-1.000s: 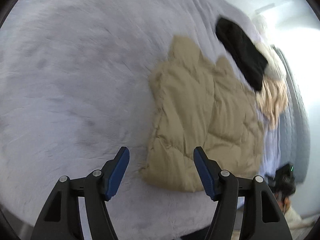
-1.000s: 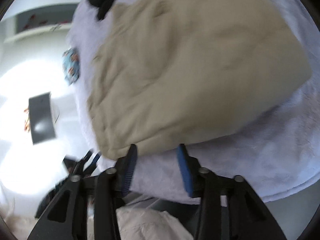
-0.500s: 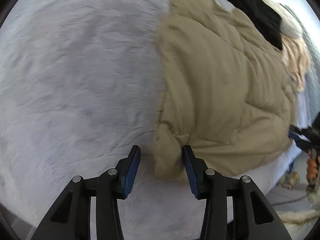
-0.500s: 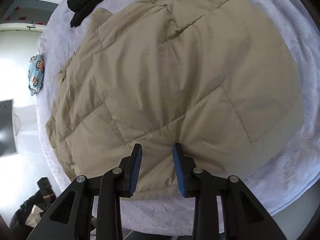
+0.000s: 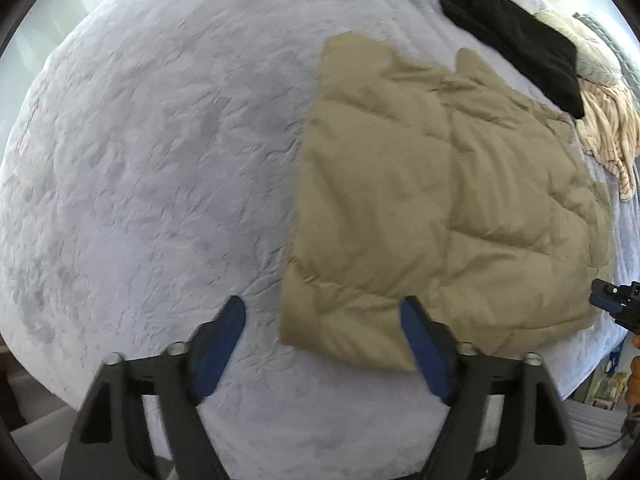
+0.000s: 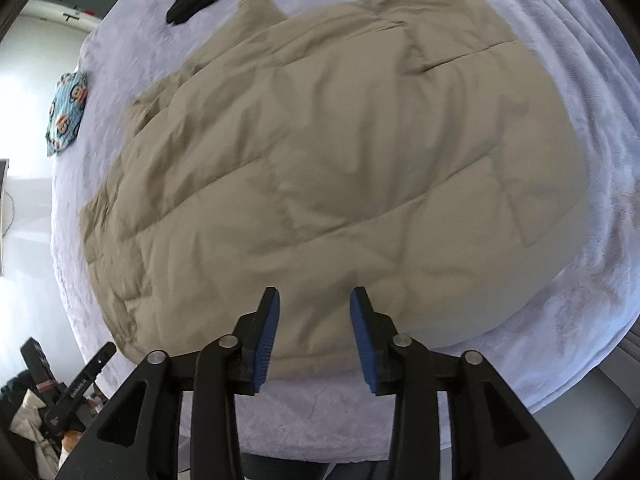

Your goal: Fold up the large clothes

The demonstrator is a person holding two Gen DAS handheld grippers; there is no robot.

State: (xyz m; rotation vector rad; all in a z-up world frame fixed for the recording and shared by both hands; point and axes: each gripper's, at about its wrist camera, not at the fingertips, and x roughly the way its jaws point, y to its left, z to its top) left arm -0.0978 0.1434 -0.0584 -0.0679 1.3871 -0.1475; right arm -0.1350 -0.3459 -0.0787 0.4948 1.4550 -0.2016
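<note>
A tan quilted puffer jacket (image 5: pixel 440 208) lies flat and folded on a pale lavender fleece bedspread (image 5: pixel 160 160). My left gripper (image 5: pixel 324 344) is wide open and empty, hovering over the jacket's near left corner. The jacket fills the right wrist view (image 6: pixel 328 168). My right gripper (image 6: pixel 314 336) is open and empty, held just above the jacket's near edge. The right gripper's tip also shows at the jacket's right edge in the left wrist view (image 5: pixel 616 300).
A black garment (image 5: pixel 516 36) lies beyond the jacket, with a striped beige cloth (image 5: pixel 608 128) beside it at the bed's far right. A blue patterned cloth (image 6: pixel 66 114) sits at the bed's left edge. The bedspread's front edge (image 6: pixel 320 432) is close below.
Both grippers have opened and let go of the jacket's near edge. Both have pulled back a little. The jacket now lies flat on the bed.
</note>
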